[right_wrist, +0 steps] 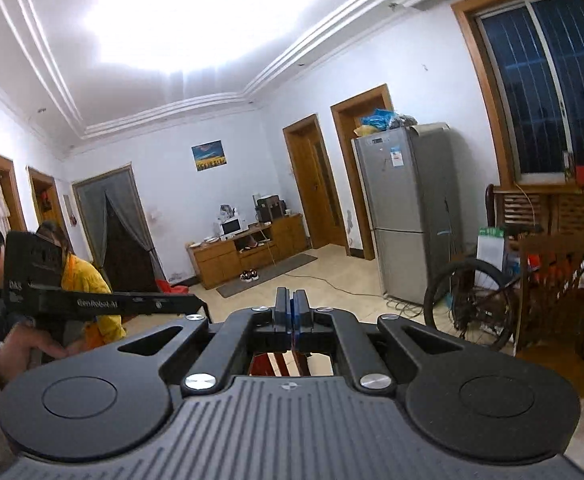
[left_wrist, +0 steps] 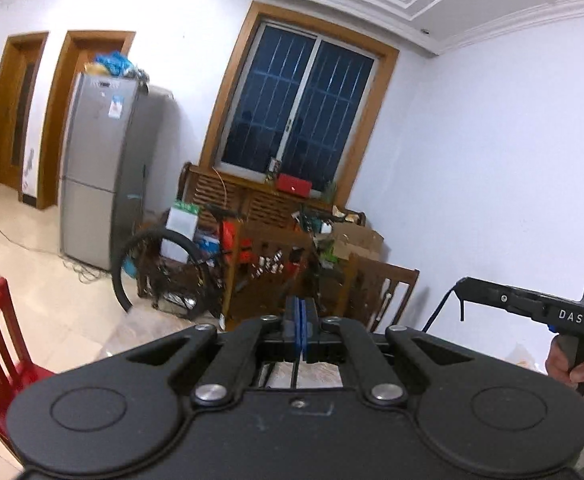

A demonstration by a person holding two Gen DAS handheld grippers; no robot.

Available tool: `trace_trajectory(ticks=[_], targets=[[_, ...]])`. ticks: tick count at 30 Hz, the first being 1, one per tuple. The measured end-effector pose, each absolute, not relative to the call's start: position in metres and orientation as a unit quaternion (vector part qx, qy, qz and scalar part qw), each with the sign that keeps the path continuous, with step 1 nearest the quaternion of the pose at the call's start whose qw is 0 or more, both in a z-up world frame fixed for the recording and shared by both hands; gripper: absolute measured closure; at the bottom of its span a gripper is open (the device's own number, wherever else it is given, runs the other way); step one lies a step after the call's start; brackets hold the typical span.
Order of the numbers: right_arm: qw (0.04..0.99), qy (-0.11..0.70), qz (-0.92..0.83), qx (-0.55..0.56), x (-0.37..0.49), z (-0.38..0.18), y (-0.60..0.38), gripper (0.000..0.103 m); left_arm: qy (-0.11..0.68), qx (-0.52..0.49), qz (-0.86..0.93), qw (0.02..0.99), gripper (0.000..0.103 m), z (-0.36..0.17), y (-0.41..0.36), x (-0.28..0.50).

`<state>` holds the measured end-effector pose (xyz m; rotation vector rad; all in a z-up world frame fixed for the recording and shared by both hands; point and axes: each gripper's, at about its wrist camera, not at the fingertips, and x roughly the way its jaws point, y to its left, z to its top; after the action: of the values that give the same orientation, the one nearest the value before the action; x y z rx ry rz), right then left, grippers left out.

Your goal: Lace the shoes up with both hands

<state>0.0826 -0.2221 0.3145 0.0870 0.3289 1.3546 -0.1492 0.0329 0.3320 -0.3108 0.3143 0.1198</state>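
Two grippers up in the air, both pinched shut.
Left gripper [left_wrist: 302, 312] squeezed tight, hard to tell if holding anything. Right gripper [right_wrist: 292, 308] squeezed tight too, with a dark lace [left_wrist: 436, 314] hanging from its tip. Shoe out of sight.

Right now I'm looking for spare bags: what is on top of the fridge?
On the fridge lies a pile of bags: blue, yellowish, and something dark. What lies under or behind the pile is hidden.
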Motion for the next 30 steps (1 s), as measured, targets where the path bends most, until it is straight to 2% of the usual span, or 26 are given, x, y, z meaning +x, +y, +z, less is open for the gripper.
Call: trace_trajectory(ticks=[10,17,19,21,25,26,27,30], targets=[[0.768,0.157,0.620,0.031,0.085,0.328,-0.220,0.101,0.148,-0.137,0.065,0.977,0.102,0.345,0.027,-0.149],[0.776,0.169,0.608,0.007,0.084,0.315,-0.219,0.101,0.176,-0.148,0.062,0.971,0.101,0.327,0.036,-0.153],[0.778,0.183,0.601,-0.015,0.081,0.299,-0.224,0.101,0.208,-0.141,0.060,0.966,0.095,0.311,0.037,-0.154],[0.785,0.212,0.581,-0.042,0.083,0.268,-0.231,0.101,0.246,-0.117,0.069,0.960,0.068,0.284,0.035,-0.158],[0.790,0.312,0.523,-0.072,0.099,0.182,-0.246,0.101,0.337,-0.087,0.071,0.935,0.053,0.187,0.026,-0.161],[0.789,0.341,0.506,-0.077,0.103,0.154,-0.249,0.101,0.365,-0.097,0.063,0.924,0.045,0.155,0.024,-0.161],[0.786,0.367,0.491,-0.083,0.105,0.125,-0.251,0.101,0.387,-0.110,0.056,0.914,0.042,0.124,0.022,-0.161],[0.776,0.431,0.449,-0.106,0.106,0.040,-0.251,0.100,0.431,-0.161,0.069,0.885,0.042,0.035,0.019,-0.162]])
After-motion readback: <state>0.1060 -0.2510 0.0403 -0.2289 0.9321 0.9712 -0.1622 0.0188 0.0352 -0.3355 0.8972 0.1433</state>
